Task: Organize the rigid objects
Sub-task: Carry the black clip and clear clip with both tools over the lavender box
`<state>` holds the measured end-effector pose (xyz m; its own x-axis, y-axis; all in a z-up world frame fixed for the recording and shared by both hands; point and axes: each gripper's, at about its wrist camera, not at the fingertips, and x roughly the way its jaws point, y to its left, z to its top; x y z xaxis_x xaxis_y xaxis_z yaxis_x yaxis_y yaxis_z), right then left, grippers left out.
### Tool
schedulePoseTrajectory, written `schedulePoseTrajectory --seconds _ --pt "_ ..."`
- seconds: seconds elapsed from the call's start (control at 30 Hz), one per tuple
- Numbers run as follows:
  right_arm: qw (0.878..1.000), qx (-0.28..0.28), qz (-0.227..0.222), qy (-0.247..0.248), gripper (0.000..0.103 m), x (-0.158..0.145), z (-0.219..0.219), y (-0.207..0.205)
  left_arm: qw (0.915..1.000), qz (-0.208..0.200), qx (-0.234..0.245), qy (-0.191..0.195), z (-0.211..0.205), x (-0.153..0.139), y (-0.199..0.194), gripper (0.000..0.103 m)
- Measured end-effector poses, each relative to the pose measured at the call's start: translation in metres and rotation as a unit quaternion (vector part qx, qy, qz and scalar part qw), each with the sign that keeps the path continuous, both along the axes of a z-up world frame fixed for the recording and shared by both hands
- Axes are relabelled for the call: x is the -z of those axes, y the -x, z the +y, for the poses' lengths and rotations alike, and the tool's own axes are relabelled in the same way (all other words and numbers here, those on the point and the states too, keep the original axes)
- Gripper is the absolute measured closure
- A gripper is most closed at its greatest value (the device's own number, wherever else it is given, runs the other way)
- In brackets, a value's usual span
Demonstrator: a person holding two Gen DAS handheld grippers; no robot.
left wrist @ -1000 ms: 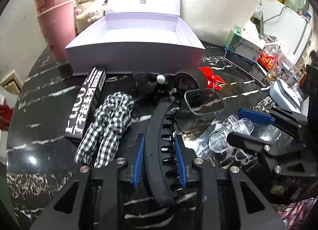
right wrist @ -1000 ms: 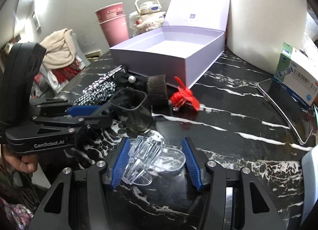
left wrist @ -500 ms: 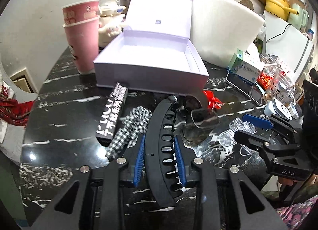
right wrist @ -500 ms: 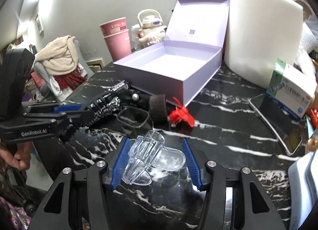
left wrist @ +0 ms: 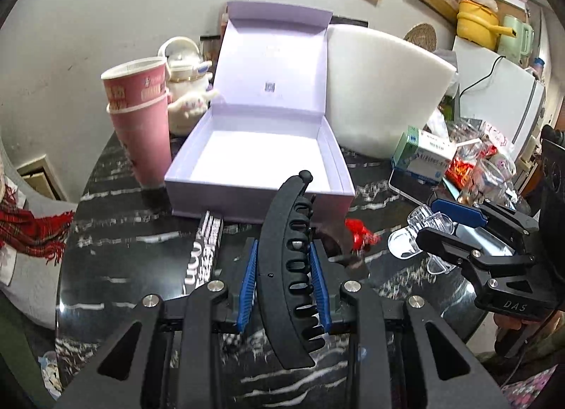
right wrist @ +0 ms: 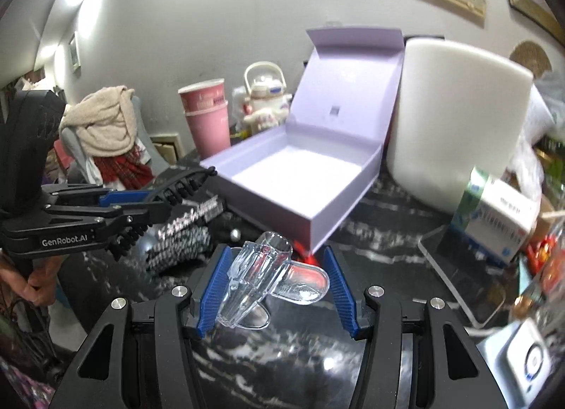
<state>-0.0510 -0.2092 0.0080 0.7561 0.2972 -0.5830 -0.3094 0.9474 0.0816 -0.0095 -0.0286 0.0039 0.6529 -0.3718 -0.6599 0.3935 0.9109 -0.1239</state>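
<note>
My left gripper is shut on a long black curved hair clip, held in the air above the dark marble table. The clip's knobbed tip points toward an open lilac box just beyond it. My right gripper is shut on a clear plastic hair claw, also lifted off the table. In the left wrist view the right gripper shows at the right with the clear claw. In the right wrist view the left gripper with the black clip is at the left.
On the table lie a black printed box, a checked cloth tie, a red clip and a dark hair roller. Pink cups, a white foam block, a medicine box and a glass stand surround the lilac box.
Both grippers have risen off the table with their clips held. The views now look higher, so the lilac box's inside and the wall behind show more.
</note>
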Motion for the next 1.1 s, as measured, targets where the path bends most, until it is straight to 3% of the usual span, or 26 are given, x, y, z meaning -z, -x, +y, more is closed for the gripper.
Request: schedulePoseTrajectory --seconds 0.53,1.1 --pt "0.999 -0.015 -0.029 0.005 0.049 -0.024 0.004 -0.061 0.9998 -0.018 0.0 -0.005 -0.01 -0.022 -0.059 0.074" --pt "1.0 -0.012 -0.019 0.01 0.049 -0.031 -0.004 -0.166 0.9994 -0.006 0.02 -0.029 -0.034 -0.025 -0.16 0.074"
